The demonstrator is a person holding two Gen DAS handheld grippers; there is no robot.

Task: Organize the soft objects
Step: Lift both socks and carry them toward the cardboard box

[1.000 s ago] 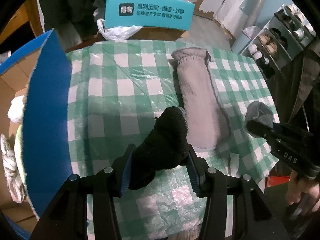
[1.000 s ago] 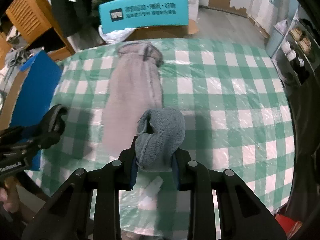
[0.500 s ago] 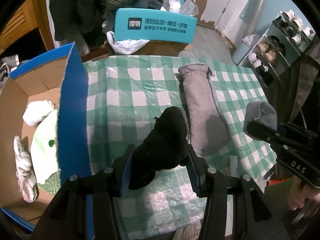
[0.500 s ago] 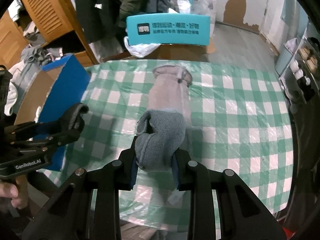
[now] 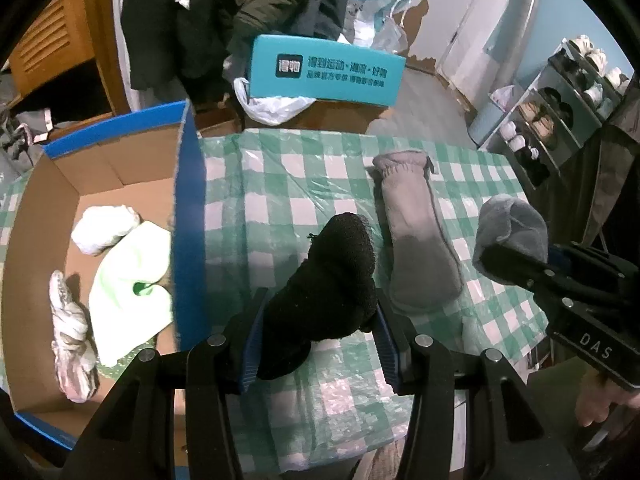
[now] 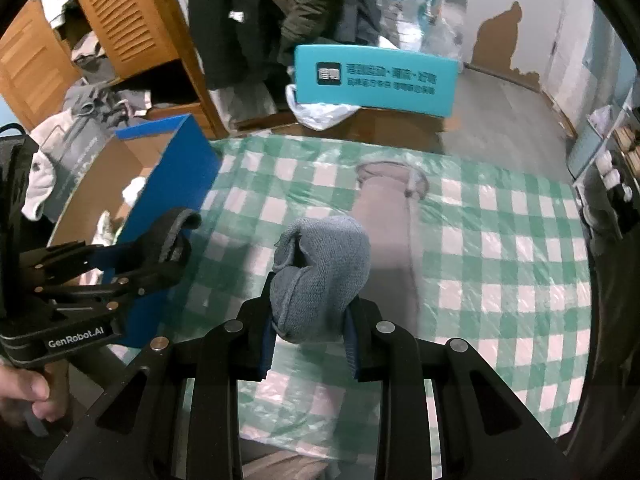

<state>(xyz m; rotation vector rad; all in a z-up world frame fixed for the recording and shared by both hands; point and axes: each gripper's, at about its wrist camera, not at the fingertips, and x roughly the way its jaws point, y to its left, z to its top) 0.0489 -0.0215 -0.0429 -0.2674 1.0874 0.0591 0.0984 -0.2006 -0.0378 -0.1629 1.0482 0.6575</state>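
My left gripper (image 5: 318, 330) is shut on a bunched black sock (image 5: 332, 280), held above the green checked tablecloth (image 5: 280, 208). My right gripper (image 6: 309, 330) is shut on a rolled grey-blue sock (image 6: 320, 276); it also shows at the right of the left wrist view, the grey-blue sock (image 5: 510, 228) sticking out of it. A long grey sock (image 5: 416, 240) lies flat on the cloth between the two grippers. To the left stands an open cardboard box with blue sides (image 5: 188, 220), holding a white bundle (image 5: 104, 228), a pale green cloth (image 5: 128, 280) and a patterned sock (image 5: 72, 340).
A teal box with printed text (image 5: 324, 70) sits beyond the table's far edge beside a white plastic bag (image 5: 272, 106). Dark coats hang behind it, next to wooden louvred doors (image 6: 116, 28). A shoe rack (image 5: 560, 108) stands at the right. A person's hand (image 6: 24, 396) grips the left gripper's handle.
Both grippers have risen and drawn back from the table with their socks. The box's inside has come into the left wrist view, and more of the room behind the table shows.
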